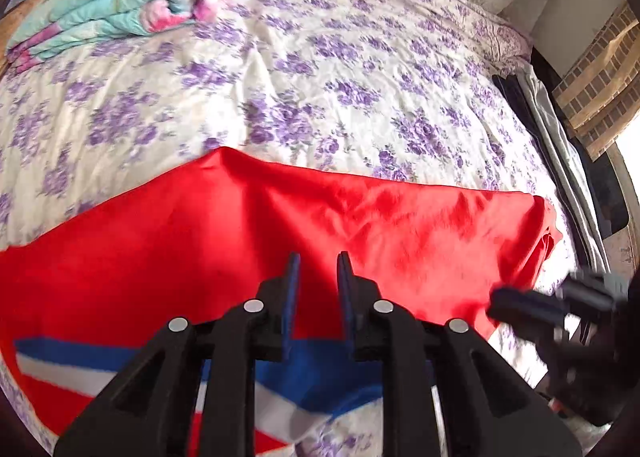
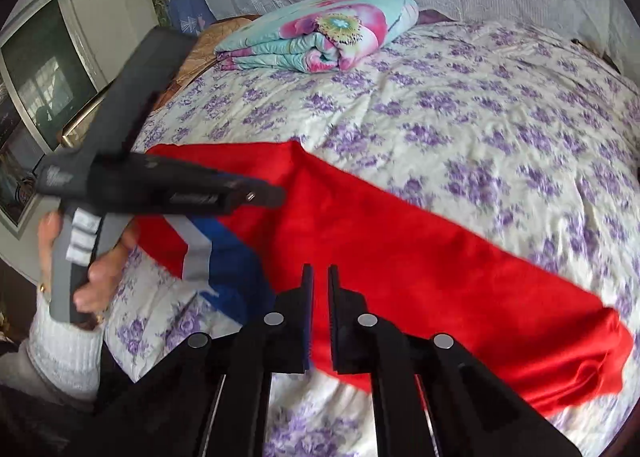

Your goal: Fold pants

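Left wrist view has the red pants lying long and flat across the flowered bedsheet, seemingly leg on leg, while the left gripper and right gripper hover slightly parted, gripping nothing, so I'd say the crosswise folds remain.

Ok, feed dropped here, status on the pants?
Left tongs and right tongs open, empty. Red pants with blue-white stripe flat on floral bedsheet. Nothing blocking.

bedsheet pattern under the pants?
Cream with purple flower clusters, on the bedsheet; right wrist view shows it best.
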A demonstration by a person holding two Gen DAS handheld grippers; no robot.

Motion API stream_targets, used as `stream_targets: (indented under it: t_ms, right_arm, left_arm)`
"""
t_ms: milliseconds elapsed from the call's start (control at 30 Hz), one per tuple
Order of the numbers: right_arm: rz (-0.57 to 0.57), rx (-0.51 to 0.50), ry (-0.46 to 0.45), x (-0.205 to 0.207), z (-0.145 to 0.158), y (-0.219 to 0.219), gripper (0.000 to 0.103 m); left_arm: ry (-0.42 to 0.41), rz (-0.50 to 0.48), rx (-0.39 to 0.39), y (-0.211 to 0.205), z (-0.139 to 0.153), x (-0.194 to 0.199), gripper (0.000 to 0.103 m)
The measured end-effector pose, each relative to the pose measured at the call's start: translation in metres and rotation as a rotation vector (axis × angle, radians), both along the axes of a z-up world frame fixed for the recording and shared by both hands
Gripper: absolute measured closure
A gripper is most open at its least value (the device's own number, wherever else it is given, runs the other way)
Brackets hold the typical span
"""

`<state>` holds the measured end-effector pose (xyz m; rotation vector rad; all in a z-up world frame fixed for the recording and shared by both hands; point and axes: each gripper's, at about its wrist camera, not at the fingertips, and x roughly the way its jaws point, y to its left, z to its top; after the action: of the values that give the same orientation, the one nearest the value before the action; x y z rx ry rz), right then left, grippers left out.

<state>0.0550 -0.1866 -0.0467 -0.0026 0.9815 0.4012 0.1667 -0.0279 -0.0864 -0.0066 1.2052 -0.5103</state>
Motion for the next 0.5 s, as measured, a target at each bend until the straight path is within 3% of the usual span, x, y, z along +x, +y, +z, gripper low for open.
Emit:
stream_targets:
  t_ms: [133, 267, 333, 400, 433, 467, 500]
  right_arm:
    - [-0.082, 0.04, 0.005, -0.015, -0.022, -0.012, 0.095]
    - [-0.145, 0.059, 0.146, -0.002, -0.067, -0.015, 0.095]
    - [-0.164, 0.085, 0.138, -0.003, -0.067, -0.018, 0.097]
    - [-0.193, 0.146, 0.141, -0.008, -0.054, -0.03, 0.091]
    - [-0.223, 0.199, 0.12, -0.014, -0.045, -0.042, 0.082]
    - [-0.264, 0.249, 0.09, -0.021, -0.034, -0.059, 0.06]
    - [-0.323, 0.282, 0.055, -0.031, -0.025, -0.079, 0.048]
  left_arm:
    - [0.063, -0.01, 0.069, -0.023, -0.034, 0.027, 0.086]
    - [0.046, 0.003, 0.054, -0.026, -0.04, 0.034, 0.086]
    - [0.051, 0.003, 0.047, -0.023, -0.038, 0.033, 0.086]
    - [0.071, 0.003, 0.019, -0.016, -0.032, 0.025, 0.086]
    - [0.077, -0.003, -0.011, -0.012, -0.027, 0.016, 0.086]
    - [0.071, -0.012, -0.048, -0.009, -0.02, 0.005, 0.086]
    - [0.056, -0.021, -0.077, -0.006, -0.014, -0.007, 0.085]
